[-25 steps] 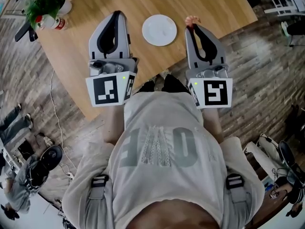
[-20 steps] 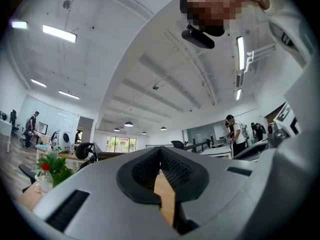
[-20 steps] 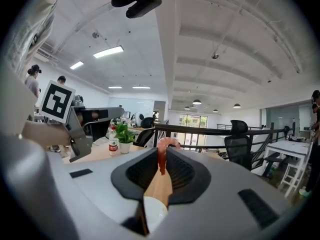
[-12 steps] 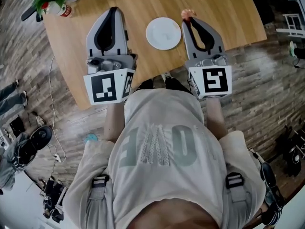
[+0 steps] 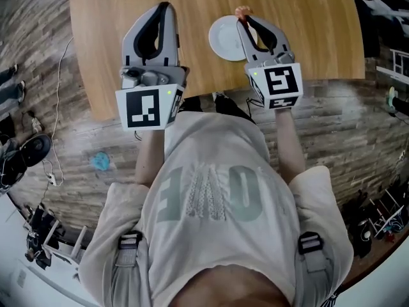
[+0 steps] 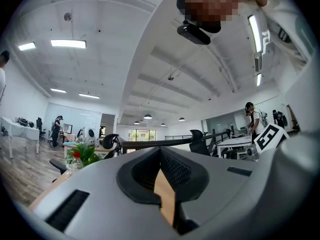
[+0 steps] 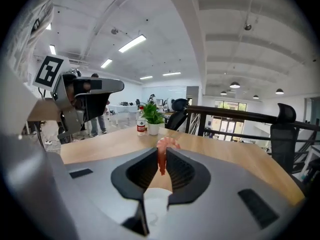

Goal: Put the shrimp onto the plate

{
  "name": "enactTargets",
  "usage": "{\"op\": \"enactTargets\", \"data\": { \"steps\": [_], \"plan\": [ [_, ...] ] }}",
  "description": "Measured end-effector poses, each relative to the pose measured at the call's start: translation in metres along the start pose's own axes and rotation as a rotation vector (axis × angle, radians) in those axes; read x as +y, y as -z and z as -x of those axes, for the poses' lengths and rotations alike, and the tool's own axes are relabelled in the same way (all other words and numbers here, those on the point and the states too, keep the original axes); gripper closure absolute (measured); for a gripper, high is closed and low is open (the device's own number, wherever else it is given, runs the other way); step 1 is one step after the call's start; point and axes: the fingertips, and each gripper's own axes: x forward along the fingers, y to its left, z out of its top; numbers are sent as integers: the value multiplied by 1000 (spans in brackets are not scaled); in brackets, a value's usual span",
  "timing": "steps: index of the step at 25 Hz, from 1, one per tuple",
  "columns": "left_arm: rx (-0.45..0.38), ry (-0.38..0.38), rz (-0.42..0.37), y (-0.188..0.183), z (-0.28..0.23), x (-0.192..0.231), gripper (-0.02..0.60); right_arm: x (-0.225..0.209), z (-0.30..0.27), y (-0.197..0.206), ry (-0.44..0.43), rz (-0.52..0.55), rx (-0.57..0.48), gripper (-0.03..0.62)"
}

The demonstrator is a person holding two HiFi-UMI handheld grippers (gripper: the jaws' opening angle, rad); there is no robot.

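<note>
An orange-pink shrimp (image 7: 163,153) is pinched between the tips of my right gripper (image 5: 243,18), which is shut on it; the shrimp (image 5: 241,11) sticks out past the jaw tips. That gripper hangs over the right rim of the white plate (image 5: 223,38), which sits on the wooden table (image 5: 307,18). In the right gripper view the plate (image 7: 156,203) shows white through the gap below the jaws. My left gripper (image 5: 163,8) is over the table to the left of the plate, jaws closed together with nothing between them (image 6: 161,151).
A potted green plant (image 7: 151,115) and a red-labelled bottle (image 7: 141,122) stand at the table's far end. The table's near edge (image 5: 204,94) lies just ahead of the person's body. Office chairs and desks stand beyond the table.
My right gripper has carried the shrimp leftward, from beyond the plate's right side to over its right rim. The left gripper has kept its place beside the plate.
</note>
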Motion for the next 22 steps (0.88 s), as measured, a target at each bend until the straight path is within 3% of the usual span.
{"op": "enactTargets", "data": {
  "steps": [12,22],
  "plan": [
    [40,-85,0,17,13,21,572,37,-56,81,-223,42,215,534],
    [77,-122,-11,22,24,27,572,51,-66,139,-304,86,400,534]
  ]
}}
